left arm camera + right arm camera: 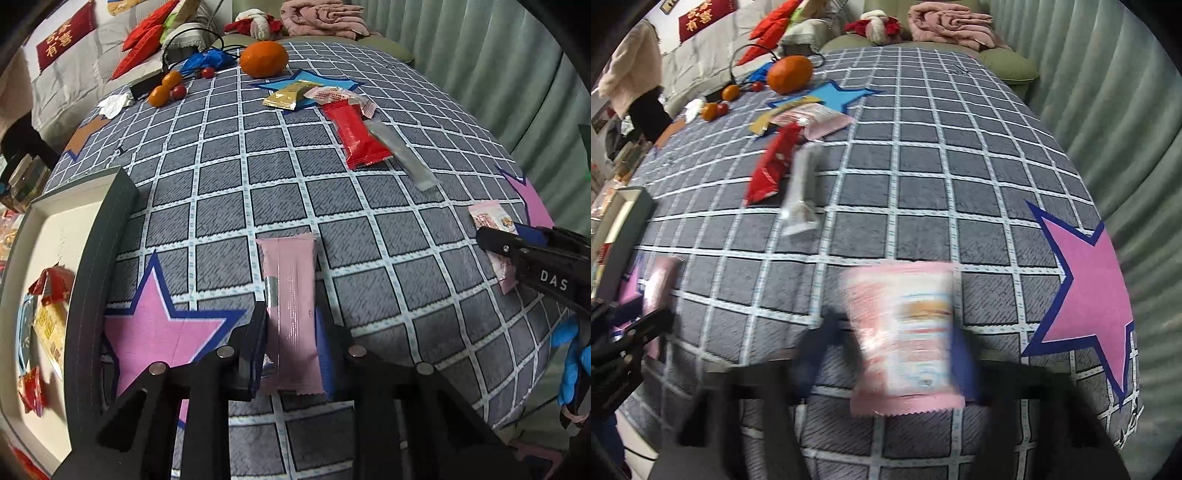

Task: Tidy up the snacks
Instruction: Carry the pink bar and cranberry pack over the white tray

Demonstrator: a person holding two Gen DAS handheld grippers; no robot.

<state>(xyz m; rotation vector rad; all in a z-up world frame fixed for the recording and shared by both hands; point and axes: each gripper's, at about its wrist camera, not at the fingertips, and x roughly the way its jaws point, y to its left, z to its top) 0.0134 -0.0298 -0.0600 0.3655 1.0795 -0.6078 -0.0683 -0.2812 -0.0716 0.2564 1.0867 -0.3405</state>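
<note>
A long pink snack bar (288,266) lies lengthwise between the fingers of my left gripper (291,332), which is shut on its near half just above the checked tablecloth. A pink and white snack packet (905,295), blurred in the right wrist view, sits between the pads of my right gripper (897,350), which is shut on it. The left wrist view shows that same packet (487,218) pinched at the right edge. A white tray (48,229) with a dark rim stands to the left of my left gripper and holds several red and yellow packets.
On the far half of the cloth lie a red packet (358,136), a silver stick (402,155), a gold packet (288,96) and another pink packet (340,94). Beyond them are a big orange (264,58), small fruit and cables. A person (631,74) stands far left.
</note>
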